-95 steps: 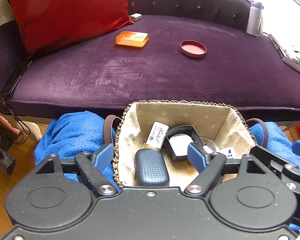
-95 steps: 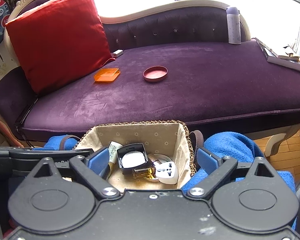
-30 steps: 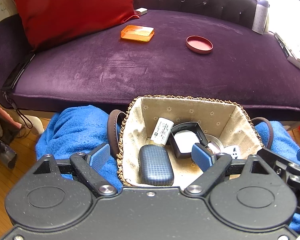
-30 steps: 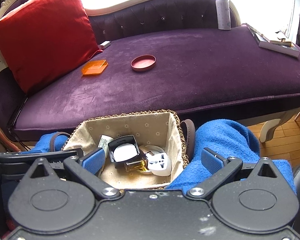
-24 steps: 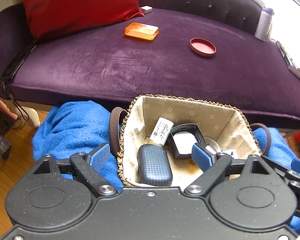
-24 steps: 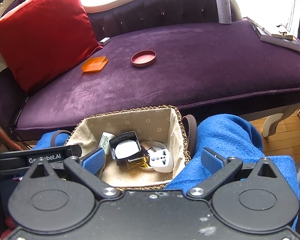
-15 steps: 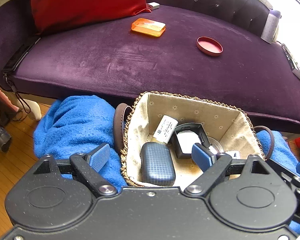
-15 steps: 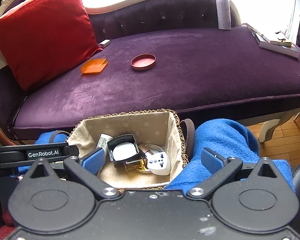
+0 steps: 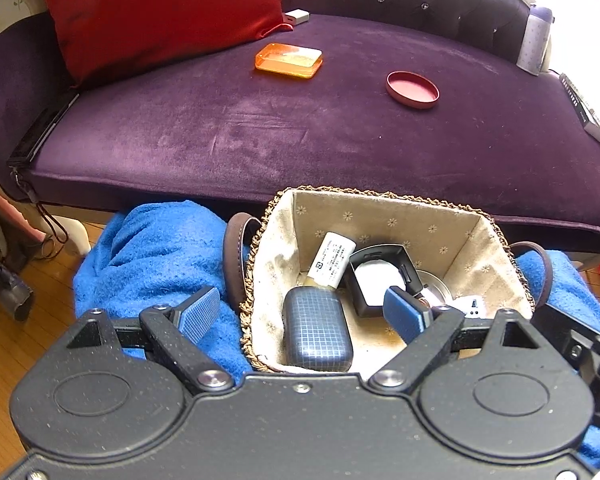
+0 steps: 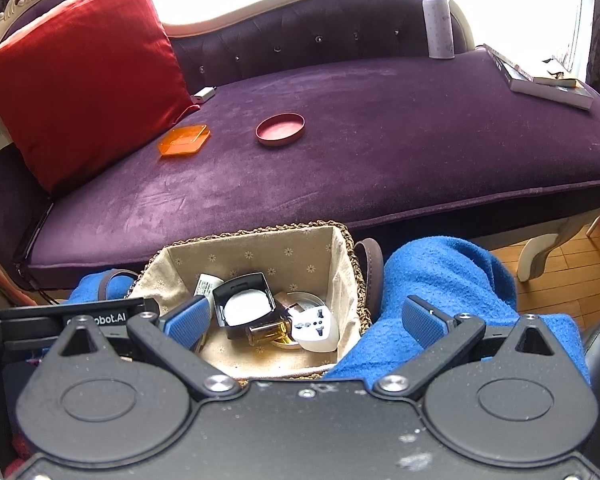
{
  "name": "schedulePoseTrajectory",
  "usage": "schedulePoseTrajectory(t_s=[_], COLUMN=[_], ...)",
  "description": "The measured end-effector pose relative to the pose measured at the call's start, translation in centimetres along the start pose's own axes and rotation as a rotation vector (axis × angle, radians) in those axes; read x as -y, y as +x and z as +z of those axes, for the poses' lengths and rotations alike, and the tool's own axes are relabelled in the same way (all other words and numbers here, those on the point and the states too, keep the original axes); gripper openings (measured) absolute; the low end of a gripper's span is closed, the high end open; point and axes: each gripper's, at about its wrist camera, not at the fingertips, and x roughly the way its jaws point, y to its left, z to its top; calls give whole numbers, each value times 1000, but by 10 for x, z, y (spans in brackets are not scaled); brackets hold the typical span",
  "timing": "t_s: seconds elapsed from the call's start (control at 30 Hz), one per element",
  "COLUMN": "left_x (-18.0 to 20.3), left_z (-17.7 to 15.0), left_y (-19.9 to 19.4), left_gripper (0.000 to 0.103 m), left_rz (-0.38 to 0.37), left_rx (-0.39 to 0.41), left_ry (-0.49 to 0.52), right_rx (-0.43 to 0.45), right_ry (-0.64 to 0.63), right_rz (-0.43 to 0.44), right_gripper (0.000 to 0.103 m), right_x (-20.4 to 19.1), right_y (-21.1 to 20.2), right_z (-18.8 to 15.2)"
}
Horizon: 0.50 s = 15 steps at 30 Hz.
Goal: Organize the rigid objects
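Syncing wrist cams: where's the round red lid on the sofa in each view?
Left wrist: round red lid upper right of centre, right of the orange box.
Right wrist: lid upper centre-left, right of the orange box.
Shared landmark: red cushion, at the left in both.

A deep purple velvet sofa point(image 10: 380, 128) carries a red cushion point(image 10: 84, 68), an orange translucent box point(image 9: 288, 61) and a dusty-pink round lid point(image 9: 412, 89). The basket's point(image 9: 384, 216) beige lining is dotted with small flowers; inside lie a navy grid-patterned case point(image 9: 317, 330) and a white travel adapter point(image 10: 315, 328). A bright blue blanket point(image 10: 440, 280) surrounds it.
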Motion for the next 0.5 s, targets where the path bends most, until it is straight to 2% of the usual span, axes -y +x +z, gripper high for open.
schedulePoseTrajectory(t_s=[0.27,0.5], left_x=[-4,-11], left_z=[8,38], left_y=[-3,5], left_gripper=[86,86], left_rz=[-13,1], left_rx=[-9,-29], left_ry=[-14,10], right_rx=[-58,-117], right_ry=[-26,-72], right_rz=[20,-7], right_gripper=[102,102], right_x=[-4,-6], right_y=[5,20], right_z=[8,30])
